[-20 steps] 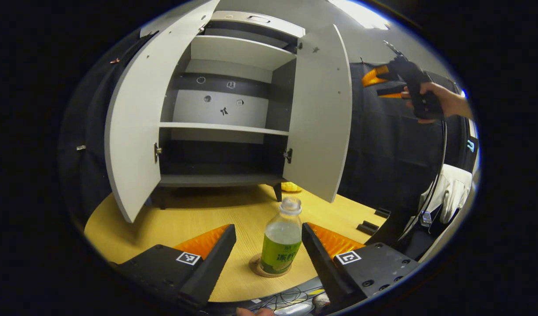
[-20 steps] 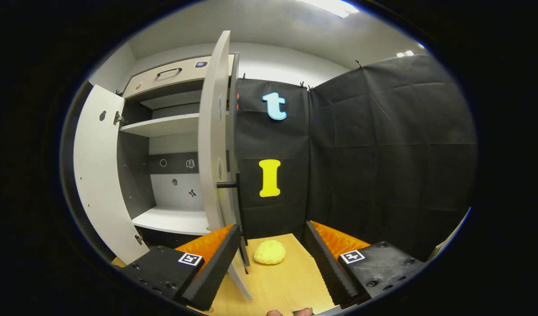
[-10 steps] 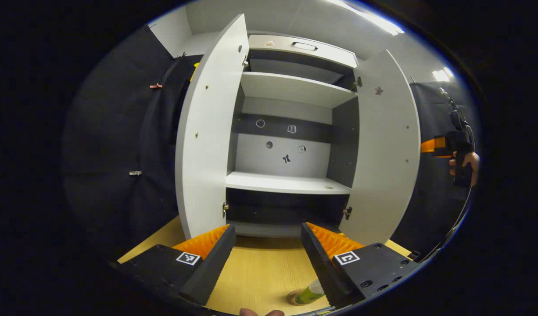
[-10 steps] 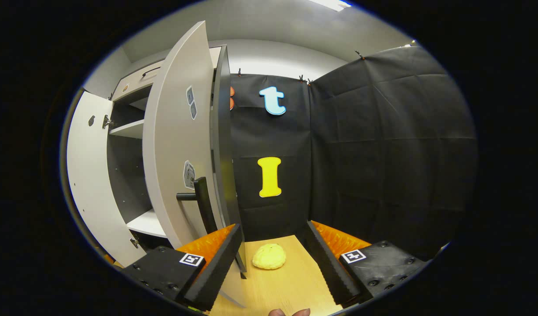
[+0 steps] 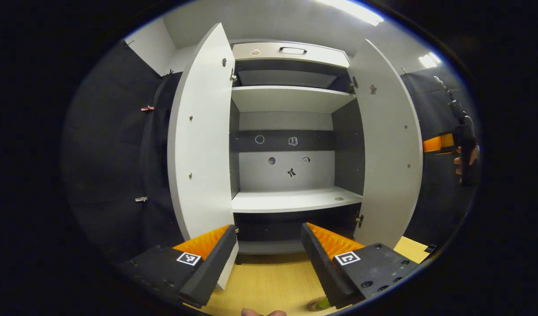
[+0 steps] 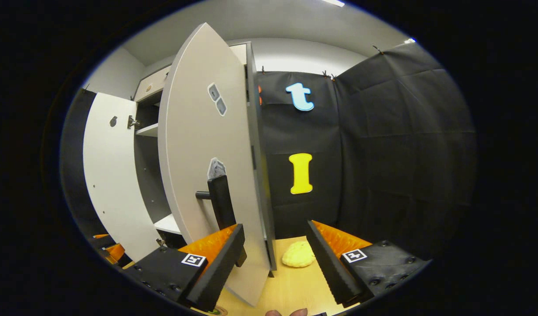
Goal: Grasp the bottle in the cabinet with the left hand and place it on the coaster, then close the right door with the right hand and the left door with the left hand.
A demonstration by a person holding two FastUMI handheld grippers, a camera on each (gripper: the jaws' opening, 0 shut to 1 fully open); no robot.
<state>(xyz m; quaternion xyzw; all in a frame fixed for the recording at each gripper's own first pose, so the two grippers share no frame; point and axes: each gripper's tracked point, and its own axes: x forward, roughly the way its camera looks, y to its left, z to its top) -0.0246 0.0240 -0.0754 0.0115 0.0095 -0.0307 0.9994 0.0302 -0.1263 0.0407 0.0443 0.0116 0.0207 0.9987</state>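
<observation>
We see the left hand-held gripper (image 5: 268,254) with its fingers spread wide, holding nothing and touching nothing; it hangs above the desk (image 5: 269,281) and faces the open cabinet (image 5: 291,145). The right hand-held gripper (image 6: 275,259) is spread just as wide and grips nothing. Its left finger (image 6: 218,263) lies just in front of the right door (image 6: 207,175), close under the door's dark handle (image 6: 220,206), but we cannot tell whether it touches the panel. Farther off in the left gripper view, that same right hand-held gripper (image 5: 444,144) sits beyond the right door's (image 5: 389,149) outer face, held by a hand (image 5: 466,160).

The bottle (image 5: 324,303) is cut off at the lower rim of the left gripper view, behind our right finger; only a green sliver shows, on the coaster (image 5: 315,304), itself half hidden. A yellow lump (image 6: 298,254) lies on the desk between the right fingers, its nature unclear. The left door (image 5: 203,149) stands fully open.

Compared with half a second ago, the right door has swung further toward us in the right gripper view, showing more of its outer face, and the left gripper view has tipped upward, so less of the bottle shows.
</observation>
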